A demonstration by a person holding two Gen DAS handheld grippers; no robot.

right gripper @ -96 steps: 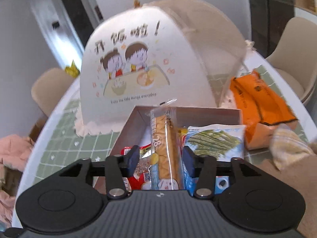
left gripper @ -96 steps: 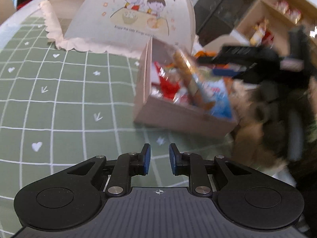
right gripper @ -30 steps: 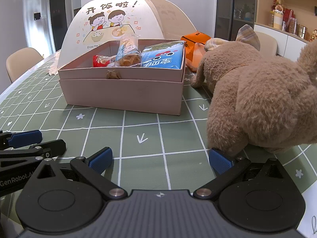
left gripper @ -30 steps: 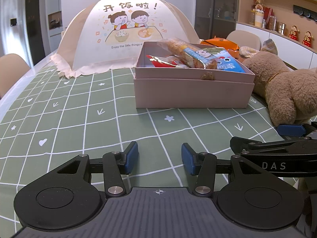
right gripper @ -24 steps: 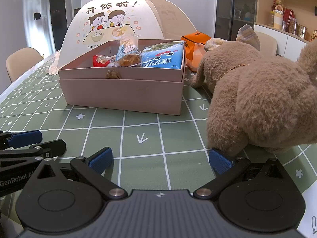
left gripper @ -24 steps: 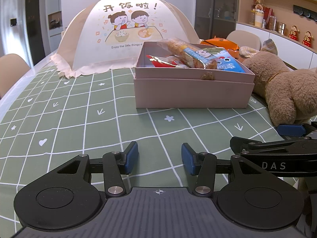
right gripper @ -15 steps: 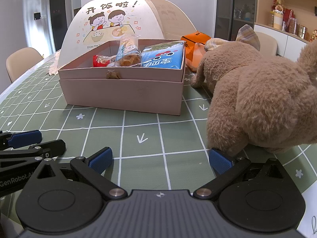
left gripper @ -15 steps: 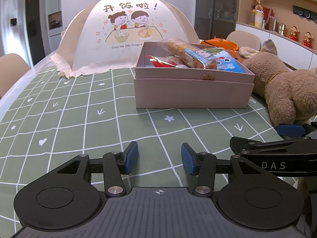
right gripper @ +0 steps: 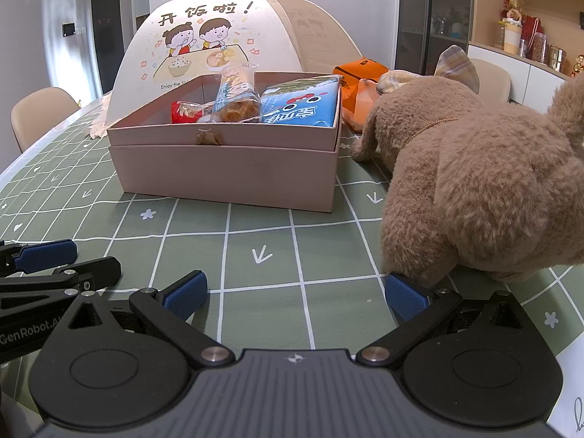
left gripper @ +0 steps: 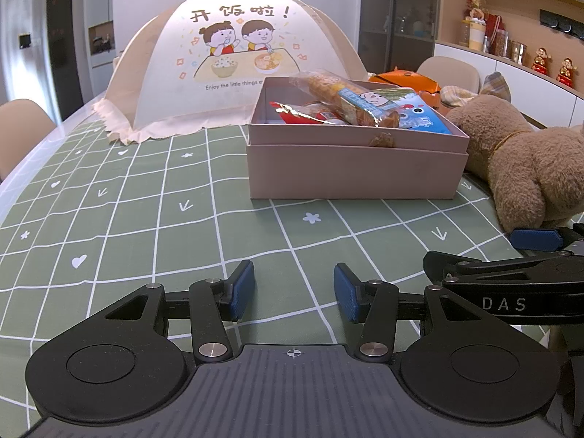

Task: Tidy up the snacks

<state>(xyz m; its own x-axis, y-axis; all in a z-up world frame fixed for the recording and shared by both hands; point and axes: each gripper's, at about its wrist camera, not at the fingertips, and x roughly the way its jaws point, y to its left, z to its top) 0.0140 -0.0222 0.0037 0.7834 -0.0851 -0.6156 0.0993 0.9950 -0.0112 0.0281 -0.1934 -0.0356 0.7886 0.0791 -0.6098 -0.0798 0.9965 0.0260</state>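
A pink cardboard box (left gripper: pixel 350 171) (right gripper: pixel 226 171) stands on the green checked tablecloth and holds several snack packs: a long bread pack (left gripper: pixel 346 100) (right gripper: pixel 235 104), a blue pack (right gripper: pixel 303 107) (left gripper: pixel 419 116) and a red pack (right gripper: pixel 186 111) (left gripper: pixel 295 111). My left gripper (left gripper: pixel 294 292) is open and empty, low over the cloth in front of the box. My right gripper (right gripper: pixel 294 290) is wide open and empty, beside the left one, its right fingertip close to the plush toy.
A brown plush dog (right gripper: pixel 474 168) (left gripper: pixel 522 160) lies right of the box. A mesh food cover (left gripper: pixel 233 65) (right gripper: pixel 219 43) stands behind it. An orange bag (right gripper: pixel 359 76) lies at the back right. Chairs stand at the table's left edge (left gripper: pixel 18 127).
In the oldest frames the right gripper held the bread pack over the box; now the pack lies in the box and both grippers rest low near the table's front. Nothing moved over the last second.
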